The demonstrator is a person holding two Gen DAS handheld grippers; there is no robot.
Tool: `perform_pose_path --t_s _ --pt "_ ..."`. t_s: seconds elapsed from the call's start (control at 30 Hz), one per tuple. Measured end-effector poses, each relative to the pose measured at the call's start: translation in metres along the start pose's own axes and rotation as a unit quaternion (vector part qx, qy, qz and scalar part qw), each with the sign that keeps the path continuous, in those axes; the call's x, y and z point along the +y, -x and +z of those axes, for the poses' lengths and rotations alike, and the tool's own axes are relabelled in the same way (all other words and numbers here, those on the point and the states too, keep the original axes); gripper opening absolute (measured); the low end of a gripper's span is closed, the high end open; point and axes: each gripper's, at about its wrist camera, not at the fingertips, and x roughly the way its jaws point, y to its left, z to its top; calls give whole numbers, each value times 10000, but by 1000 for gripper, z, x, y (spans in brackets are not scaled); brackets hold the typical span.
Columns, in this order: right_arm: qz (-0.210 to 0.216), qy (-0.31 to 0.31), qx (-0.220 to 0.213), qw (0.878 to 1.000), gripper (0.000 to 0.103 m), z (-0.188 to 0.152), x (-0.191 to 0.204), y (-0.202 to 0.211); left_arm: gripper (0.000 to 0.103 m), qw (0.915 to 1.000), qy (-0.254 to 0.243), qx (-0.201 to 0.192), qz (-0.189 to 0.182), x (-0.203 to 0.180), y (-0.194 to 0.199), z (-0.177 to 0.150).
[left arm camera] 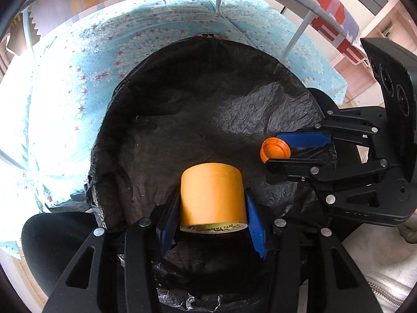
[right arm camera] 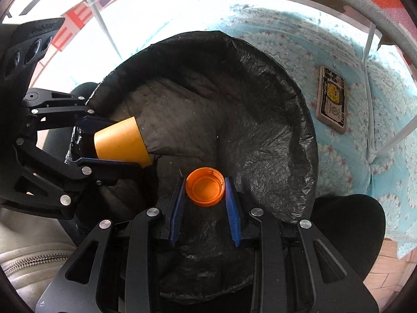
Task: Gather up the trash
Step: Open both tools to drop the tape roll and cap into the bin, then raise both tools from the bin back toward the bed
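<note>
Pointing steeply down, my left tongs [left arm camera: 213, 208] squeeze an orange tape roll [left arm camera: 213, 195] and my right tongs [right arm camera: 204, 195] pinch an orange cap [right arm camera: 204, 186], both above the black bin bag [right arm camera: 273, 140]. Nearby, a phone [right arm camera: 331, 99] lies on the blue bed [right arm camera: 286, 44].

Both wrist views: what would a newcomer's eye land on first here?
The yellow tape roll clamped in the left gripper and the orange cap pinched in the right gripper, both held over the open mouth of the black bin bag. Behind the bag lies a blue flowered cloth, with a phone on it in the right view.
</note>
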Motion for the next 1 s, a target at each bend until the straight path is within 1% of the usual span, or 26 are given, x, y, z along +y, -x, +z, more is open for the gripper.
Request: perform_pose_path --t_s 0.1,0.17,0.2,0.23,0.37,0.6,1.0 --pt "-17 -22 -9 10000 30 1 0 1 46 10000 8 16 21 0 0 0" --pt "-30 -57 -12 10000 39 1 -2 0 49 10000 28 38 2 -3 -1 2" --pt "-49 -71 -42 10000 48 2 -3 1 55 10000 19 40 -14 -4 -1 2" --pt "-64 -79 -82 9999 49 2 -3 3 56 10000 19 46 -35 -4 -1 2" --pt "-58 -64 -143 9999 49 4 -3 6 57 10000 24 15 -62 -5 1 2" --pt "-78 -61 -256 9996 49 5 -3 17 57 9999 24 -154 -13 -4 15 4" --pt "-158 36 -630 9979 49 13 2 55 57 9983 -135 -573 6 -9 56 -1"
